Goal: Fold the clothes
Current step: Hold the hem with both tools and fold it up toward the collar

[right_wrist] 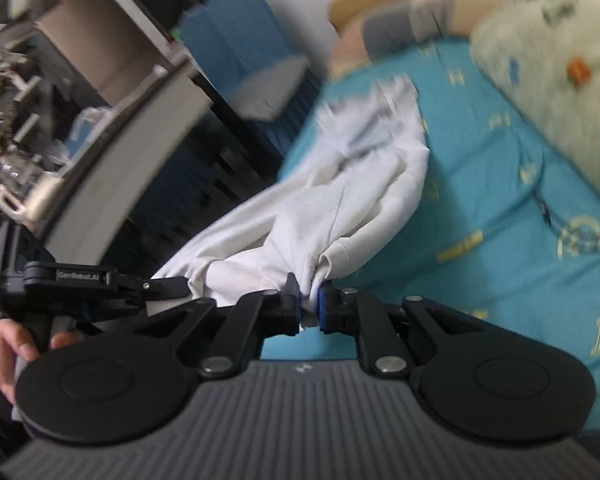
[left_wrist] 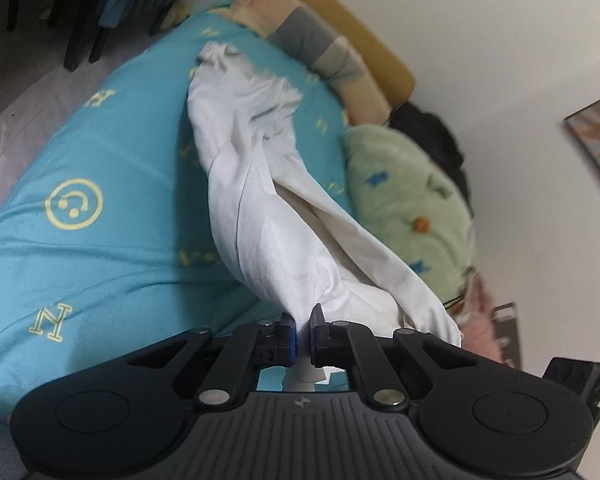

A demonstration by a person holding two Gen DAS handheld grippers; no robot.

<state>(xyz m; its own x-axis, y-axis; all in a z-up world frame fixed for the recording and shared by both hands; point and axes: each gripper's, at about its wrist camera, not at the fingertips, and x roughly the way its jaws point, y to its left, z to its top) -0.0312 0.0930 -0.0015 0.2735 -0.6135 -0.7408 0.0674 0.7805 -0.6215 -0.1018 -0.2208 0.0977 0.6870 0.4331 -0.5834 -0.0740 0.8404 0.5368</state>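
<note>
A bed under a turquoise sheet printed with yellow letters (left_wrist: 100, 152) fills my view. Above it hangs the crumpled white cotton garment (left_wrist: 260, 184), its far end trailing toward the sheet (blurred there). My left gripper (left_wrist: 303, 322) is clamped on one bunched corner; my right gripper (right_wrist: 309, 298) pinches another bunched edge.

Black linkage-arm tool (right_wrist: 309, 300) with blue pads (right_wrist: 323, 304), silver pivot screws, ribbed grey housing
</note>
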